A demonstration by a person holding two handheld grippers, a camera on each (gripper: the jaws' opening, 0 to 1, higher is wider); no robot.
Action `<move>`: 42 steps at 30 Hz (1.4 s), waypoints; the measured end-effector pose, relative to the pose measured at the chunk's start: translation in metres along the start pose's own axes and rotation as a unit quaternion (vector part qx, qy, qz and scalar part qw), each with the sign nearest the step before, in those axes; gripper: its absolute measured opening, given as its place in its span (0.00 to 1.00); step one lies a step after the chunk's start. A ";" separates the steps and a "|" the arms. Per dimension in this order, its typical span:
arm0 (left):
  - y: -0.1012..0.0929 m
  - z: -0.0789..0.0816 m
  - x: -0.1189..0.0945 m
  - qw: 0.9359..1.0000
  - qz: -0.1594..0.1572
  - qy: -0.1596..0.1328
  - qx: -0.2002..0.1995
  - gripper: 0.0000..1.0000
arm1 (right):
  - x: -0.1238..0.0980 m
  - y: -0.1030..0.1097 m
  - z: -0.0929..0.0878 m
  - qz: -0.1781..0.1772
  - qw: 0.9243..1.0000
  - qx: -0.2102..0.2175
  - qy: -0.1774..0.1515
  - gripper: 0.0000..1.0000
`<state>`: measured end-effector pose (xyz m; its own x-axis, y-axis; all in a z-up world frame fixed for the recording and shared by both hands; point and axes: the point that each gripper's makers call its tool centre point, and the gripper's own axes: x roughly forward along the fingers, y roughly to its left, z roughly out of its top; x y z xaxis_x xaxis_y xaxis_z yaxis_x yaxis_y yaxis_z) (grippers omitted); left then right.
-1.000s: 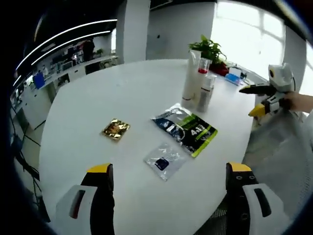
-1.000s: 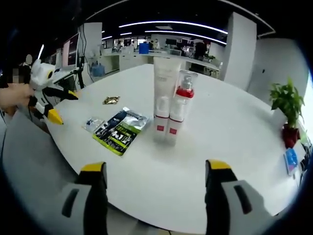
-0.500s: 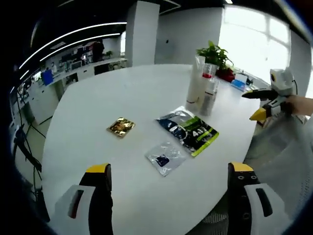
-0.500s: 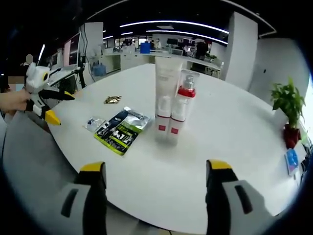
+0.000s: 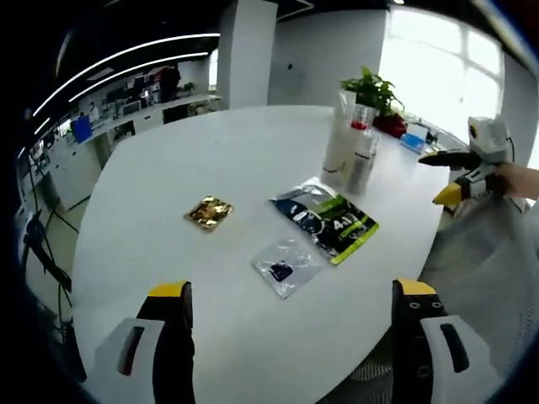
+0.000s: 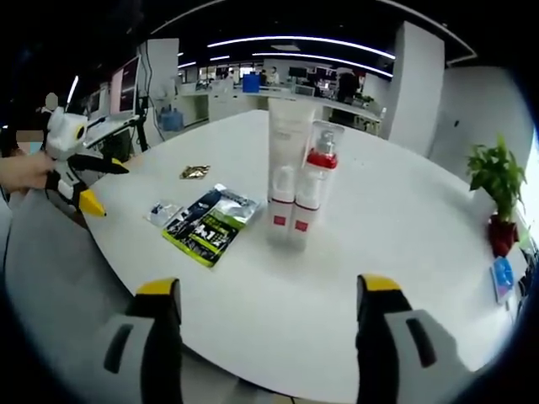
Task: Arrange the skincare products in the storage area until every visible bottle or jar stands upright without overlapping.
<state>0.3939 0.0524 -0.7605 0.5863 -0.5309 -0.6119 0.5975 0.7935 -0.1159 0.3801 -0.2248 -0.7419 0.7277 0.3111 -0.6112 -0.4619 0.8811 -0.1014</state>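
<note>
A tall white tube [image 6: 287, 151] and a clear bottle with a red collar [image 6: 310, 189] stand upright side by side on the round white table [image 6: 404, 236]; the same tube [image 5: 338, 145] and bottle [image 5: 362, 160] stand at the far right in the left gripper view. A dark and green sachet [image 5: 324, 218], a clear packet [image 5: 285, 267] and a gold packet [image 5: 208, 212] lie flat. My left gripper [image 5: 290, 337] hangs open at the near table edge. My right gripper [image 6: 261, 332] is open, short of the bottles. Each gripper appears in the other's view: right [image 5: 450, 175], left [image 6: 88, 183].
A potted plant [image 6: 495, 181] and a small blue item [image 6: 500, 276] sit at the table's far side; the plant [image 5: 370, 88] stands behind the bottles in the left gripper view. A hand holds the gripper at the edge [image 5: 514, 178]. Office desks fill the background.
Both views have shifted slightly as the cameras moved; the products and packets on the table stay where they were, and both grippers remain open.
</note>
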 end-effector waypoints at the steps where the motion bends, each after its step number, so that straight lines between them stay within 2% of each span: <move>1: 0.000 0.000 0.001 1.000 -0.001 0.002 0.000 0.96 | 0.000 0.000 0.000 0.001 1.000 0.000 0.001 0.87; 12: 0.015 0.007 0.012 1.000 0.000 0.014 0.013 0.96 | 0.000 0.001 0.000 0.006 1.000 0.003 -0.002 0.89; 34: 0.061 0.027 0.043 0.997 0.006 0.045 0.055 0.95 | 0.001 0.002 0.001 0.014 1.000 0.018 -0.006 0.91; 42: 0.079 0.032 0.058 0.995 -0.001 0.068 0.072 0.95 | 0.000 0.001 0.000 0.014 1.000 0.024 -0.004 0.90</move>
<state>0.4921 0.0749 -0.7799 0.5112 -0.4799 -0.7130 0.6770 0.7359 -0.0099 0.3796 -0.2236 -0.7425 0.7198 0.3379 -0.6064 -0.4572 0.8881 -0.0478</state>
